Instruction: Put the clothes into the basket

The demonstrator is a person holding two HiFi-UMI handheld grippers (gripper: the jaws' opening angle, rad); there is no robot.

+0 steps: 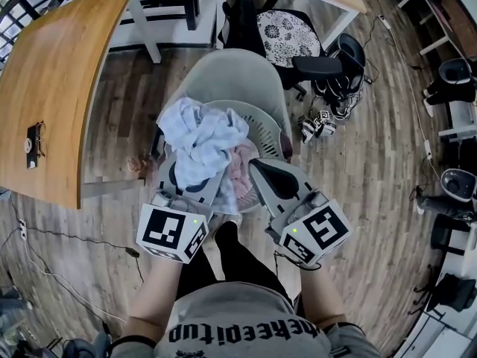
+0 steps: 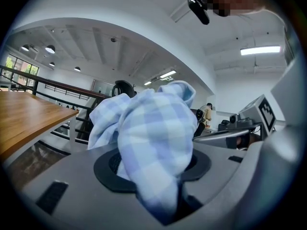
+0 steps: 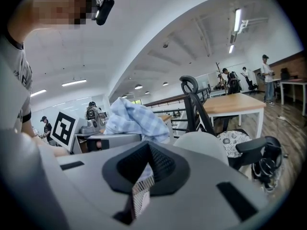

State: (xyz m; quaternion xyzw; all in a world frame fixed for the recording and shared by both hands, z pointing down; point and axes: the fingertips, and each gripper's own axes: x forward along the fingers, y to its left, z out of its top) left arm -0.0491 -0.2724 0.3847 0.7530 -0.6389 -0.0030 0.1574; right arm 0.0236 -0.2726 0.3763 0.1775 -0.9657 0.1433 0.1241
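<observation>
Left gripper [image 1: 192,181] | head view: I see it clamping the blue checked cloth [image 1: 201,136] over the basket [image 1: 266,121], right gripper [image 1: 259,171] just beside | left gripper view: cloth bunched between jaws | right gripper view: jaws pressed together.

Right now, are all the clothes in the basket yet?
Not quite. Done: a pink garment already lies in the pale slatted plastic basket. In hand: the left gripper is shut on a light blue checked cloth, bunched up just above the basket. Left to do: lower that cloth in and let it go.
</observation>
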